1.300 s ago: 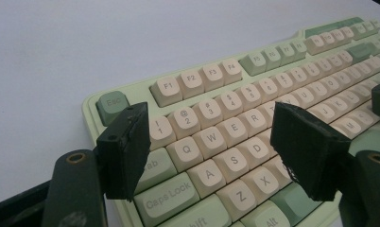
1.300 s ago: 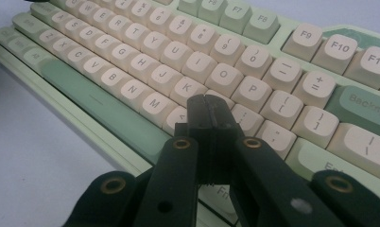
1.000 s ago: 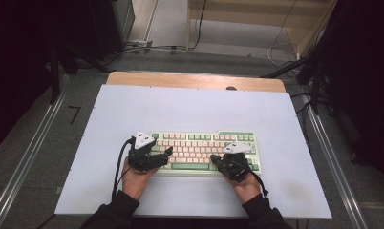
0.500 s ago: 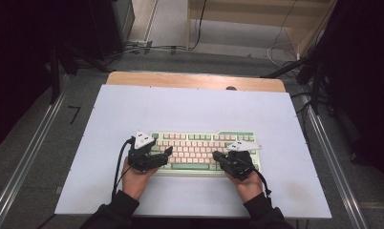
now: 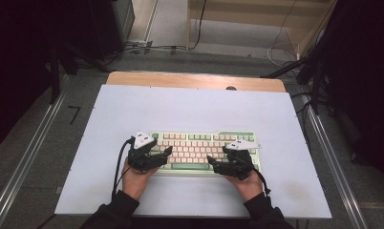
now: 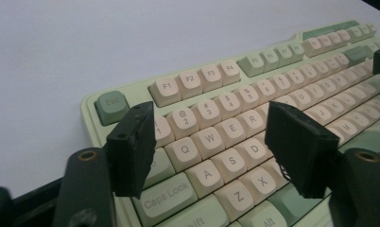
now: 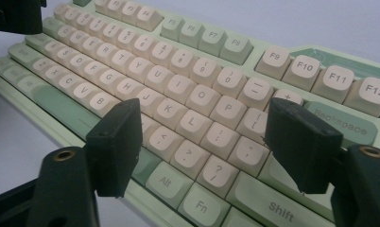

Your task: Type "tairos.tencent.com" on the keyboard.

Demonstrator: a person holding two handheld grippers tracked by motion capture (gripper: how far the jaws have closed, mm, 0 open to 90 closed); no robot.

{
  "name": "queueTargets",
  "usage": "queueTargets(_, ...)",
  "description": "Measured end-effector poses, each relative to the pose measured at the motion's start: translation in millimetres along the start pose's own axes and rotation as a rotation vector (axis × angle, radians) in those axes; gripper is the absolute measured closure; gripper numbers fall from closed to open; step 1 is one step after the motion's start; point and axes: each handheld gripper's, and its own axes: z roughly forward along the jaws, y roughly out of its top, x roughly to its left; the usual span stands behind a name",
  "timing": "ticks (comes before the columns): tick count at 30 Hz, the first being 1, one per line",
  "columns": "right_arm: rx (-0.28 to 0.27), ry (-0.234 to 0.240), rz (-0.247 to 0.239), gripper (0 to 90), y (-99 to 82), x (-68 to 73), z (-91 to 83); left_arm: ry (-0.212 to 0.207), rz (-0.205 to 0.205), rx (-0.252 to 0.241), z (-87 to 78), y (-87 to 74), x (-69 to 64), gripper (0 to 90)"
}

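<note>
Keyboard (image 5: 199, 150): front corners hidden under both hands in high view, key legends too small to read there; far keys blur and edges crop it in gripper views.

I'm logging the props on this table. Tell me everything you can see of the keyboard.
The keyboard is a compact one that looks plastic, with a pale green case, cream letter and number keys, and green keys such as Esc, Caps Lock, Shift and Backspace. It lies flat on the white table top, near the person's edge. The left gripper and right gripper hover open over its two ends; whether either touches a key is unclear.
</note>
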Motion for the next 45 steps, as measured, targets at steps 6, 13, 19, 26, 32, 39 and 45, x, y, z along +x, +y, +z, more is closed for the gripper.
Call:
queueTargets(6, -0.006, -0.004, 0.002, 24.6, 0.5, -0.2, -1.0, -0.047, -0.001, -0.024, 2.4, 4.0, -2.8, 66.4)
queueTargets(13, -0.008, -0.008, 0.010, 24.7, 0.7, -0.7, -2.1, -0.104, 0.001, -0.013, 14.6, 11.0, -8.5, 90.0)
queueTargets(19, -0.005, -0.009, 0.011, 25.3, 0.7, -1.9, -1.6, -0.119, 0.015, -0.001, 23.2, 15.1, -14.6, 90.0)
queueTargets(26, -0.006, -0.016, 0.012, 26.7, 0.8, -1.2, -1.0, -0.134, 0.043, 0.021, 31.7, 16.9, -22.9, 90.0)
queueTargets(32, -0.006, -0.015, 0.011, 26.6, 0.8, -1.2, -1.3, -0.125, 0.047, 0.033, 39.3, 17.6, -26.7, 90.0)
queueTargets(39, -0.002, -0.013, 0.012, 26.5, 0.6, -1.1, -0.7, -0.123, 0.048, 0.072, 47.8, 18.3, -29.8, 90.0)
queueTargets(45, 0.001, -0.012, 0.009, 26.5, 0.6, -0.3, -0.1, -0.128, 0.056, 0.089, 52.5, 18.6, -31.5, 90.0)
